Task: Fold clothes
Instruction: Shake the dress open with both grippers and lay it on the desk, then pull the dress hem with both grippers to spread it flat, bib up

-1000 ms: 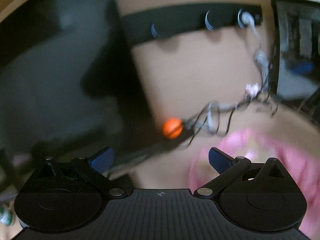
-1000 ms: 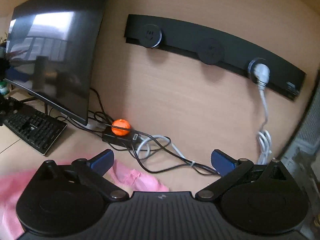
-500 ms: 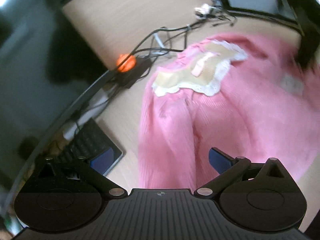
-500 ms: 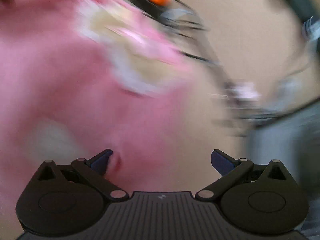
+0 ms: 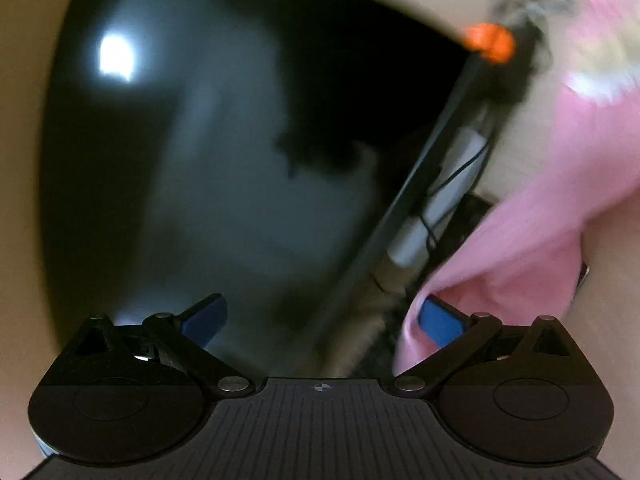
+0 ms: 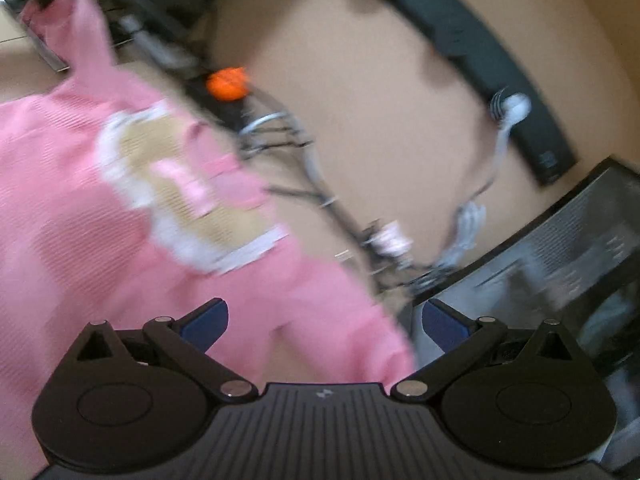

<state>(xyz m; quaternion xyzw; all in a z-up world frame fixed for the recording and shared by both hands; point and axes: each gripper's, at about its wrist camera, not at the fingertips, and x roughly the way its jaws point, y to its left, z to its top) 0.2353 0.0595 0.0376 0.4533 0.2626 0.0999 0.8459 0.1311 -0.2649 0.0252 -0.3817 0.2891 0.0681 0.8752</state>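
Observation:
A pink ribbed garment (image 6: 80, 200) with a beige, white-frilled collar patch (image 6: 180, 188) lies spread on the wooden desk in the blurred right wrist view. My right gripper (image 6: 322, 322) stands open just over its near right edge, nothing between the fingers. In the left wrist view the same pink garment (image 5: 552, 216) fills the right side, a fold of it lying against the right blue fingertip (image 5: 440, 322). My left gripper (image 5: 320, 320) is open, facing a dark monitor (image 5: 224, 152).
An orange ball (image 6: 227, 84) sits on a power strip among tangled cables (image 6: 320, 196). A black socket rail (image 6: 480, 60) runs along the wall with a white plug (image 6: 516, 106). A dark mesh object (image 6: 560, 248) stands at right. The orange ball (image 5: 490, 42) also shows beside the monitor.
Both cameras swung fast. The left view turned from the spread garment to the monitor, with pink cloth now at its right finger. The right view pulled back, showing the garment and wall.

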